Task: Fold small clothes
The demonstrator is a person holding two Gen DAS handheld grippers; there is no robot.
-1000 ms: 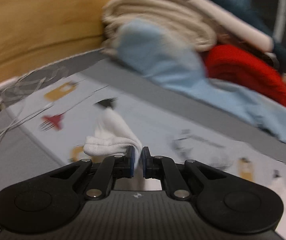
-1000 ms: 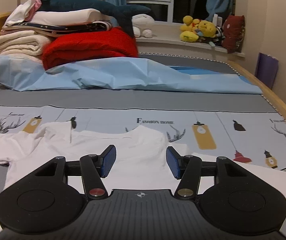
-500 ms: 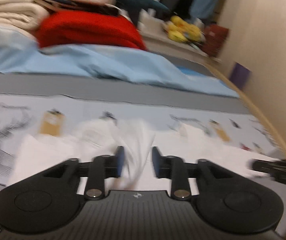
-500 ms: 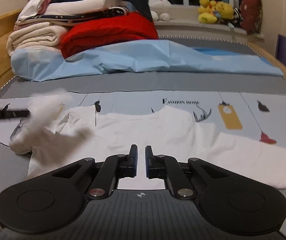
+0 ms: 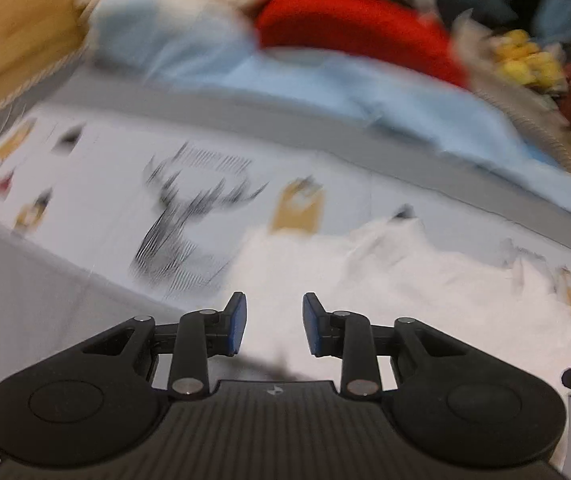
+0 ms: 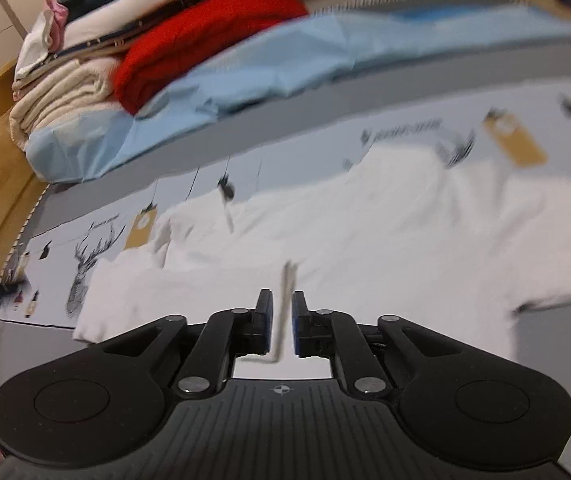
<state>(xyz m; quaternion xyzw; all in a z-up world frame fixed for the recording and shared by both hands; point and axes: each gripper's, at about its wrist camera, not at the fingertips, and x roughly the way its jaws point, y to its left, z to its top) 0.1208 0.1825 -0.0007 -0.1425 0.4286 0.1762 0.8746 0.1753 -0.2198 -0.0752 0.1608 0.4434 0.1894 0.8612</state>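
A bed (image 6: 365, 92) with a grey cover and a pale printed sheet (image 6: 97, 240) carries everything, a wooden frame running along its far-left side.

The left tongs (image 5: 273, 326) are released, blue pads set apart with nothing between them, hanging over the near-left part of a white T-shirt (image 5: 405, 280); this view is badly smeared. The right tongs (image 6: 281, 326) are nearly clenched, and a thin edge of the white T-shirt (image 6: 345, 240) stands up in the narrow gap between the pads, so they appear to be grasping the cloth near its bottom hem.

The shirt lies spread across the printed sheet in the middle of the bed, one sleeve reaching toward the right edge. Beside it on the sheet is a printed deer (image 6: 83, 270). Toward the far side of the bed lies a light-blue sheet (image 6: 285, 60), and in the far-left corner a pile of folded linens (image 6: 65, 92) with a red blanket (image 6: 205, 36) resting against it. Yellow plush toys (image 5: 525, 56) sit blurred at the far right.
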